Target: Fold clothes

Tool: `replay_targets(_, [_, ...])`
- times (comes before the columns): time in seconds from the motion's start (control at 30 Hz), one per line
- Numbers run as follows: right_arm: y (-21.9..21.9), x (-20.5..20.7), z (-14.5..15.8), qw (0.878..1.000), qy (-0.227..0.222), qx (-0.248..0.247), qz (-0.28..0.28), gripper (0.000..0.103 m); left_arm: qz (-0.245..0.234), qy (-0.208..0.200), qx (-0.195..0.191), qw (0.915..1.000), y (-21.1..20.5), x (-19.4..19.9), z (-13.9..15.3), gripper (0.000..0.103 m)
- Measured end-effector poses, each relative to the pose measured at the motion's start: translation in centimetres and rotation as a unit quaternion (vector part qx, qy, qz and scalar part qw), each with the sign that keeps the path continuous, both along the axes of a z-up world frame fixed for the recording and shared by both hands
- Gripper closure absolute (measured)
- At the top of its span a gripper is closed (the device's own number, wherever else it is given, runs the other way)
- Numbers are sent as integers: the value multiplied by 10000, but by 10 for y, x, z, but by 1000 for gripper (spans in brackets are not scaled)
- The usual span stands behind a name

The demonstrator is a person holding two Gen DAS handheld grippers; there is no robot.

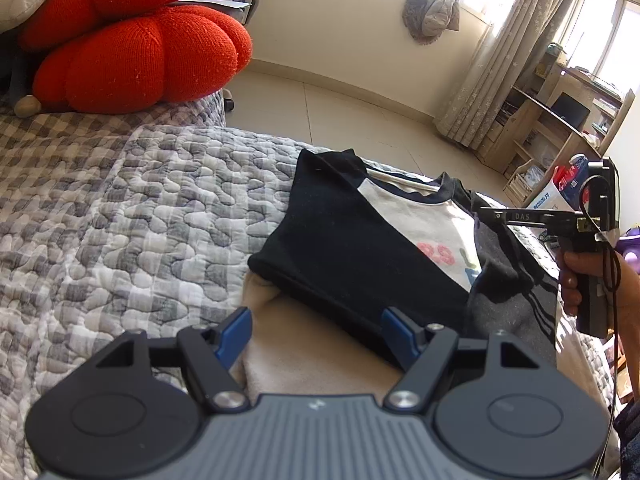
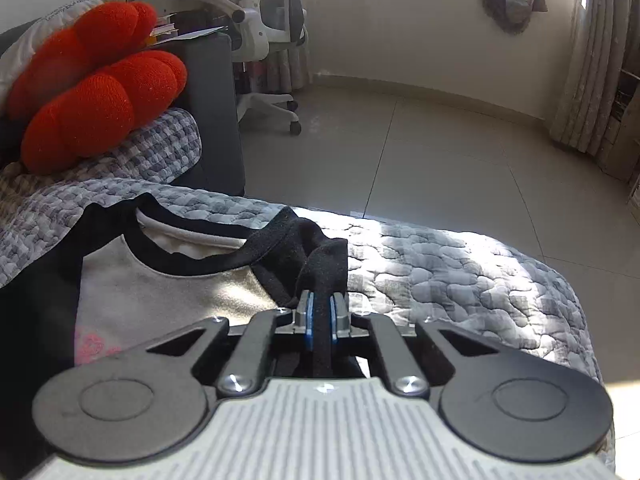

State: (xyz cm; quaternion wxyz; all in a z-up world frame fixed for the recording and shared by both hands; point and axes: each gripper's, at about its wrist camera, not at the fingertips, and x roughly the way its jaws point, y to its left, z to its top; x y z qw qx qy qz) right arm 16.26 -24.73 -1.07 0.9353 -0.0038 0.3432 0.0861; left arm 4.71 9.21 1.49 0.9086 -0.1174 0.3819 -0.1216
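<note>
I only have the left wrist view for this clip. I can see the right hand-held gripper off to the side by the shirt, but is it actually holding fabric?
Observer: Yes. The right hand-held gripper is shut on a black fold of the shirt, near the collar's right end.
Reviewer: Is that sleeve already folded in?
Observer: Not yet; the pinched black fabric stands up between the pads, beside the quilt.
Reviewer: Anything beyond the bed on that side?
Observer: A white office chair stands on the tile floor behind the red cushion.
</note>
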Motion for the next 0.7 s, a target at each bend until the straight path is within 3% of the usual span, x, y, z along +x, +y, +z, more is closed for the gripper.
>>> replay_targets(0.1, [-22, 5, 2, 9975, -25, 546, -439, 96, -6, 1, -47, 10000, 2, 1, 1, 30])
replay_targets(0.23, [-24, 8, -10, 9969, 34, 596, -521, 93, -19, 30, -7, 10000, 0, 2, 0, 30])
replay_targets(0.27, [-27, 7, -8, 9958, -24, 680, -611, 85, -15, 38, 5, 10000, 0, 2, 0, 30])
replay_targets(0.37, [-39, 6, 0, 9915, -232, 878, -929, 79, -5, 43, 17, 10000, 1, 2, 0, 30])
replay_targets(0.57, [-30, -4, 9, 9962, -388, 467, -625, 79, 12, 36, 35, 10000, 1, 3, -1, 30])
replay_targets(0.7, [-28, -21, 13, 9982, -269, 474, -256, 79, 18, -6, 13, 10000, 3, 2, 1, 30])
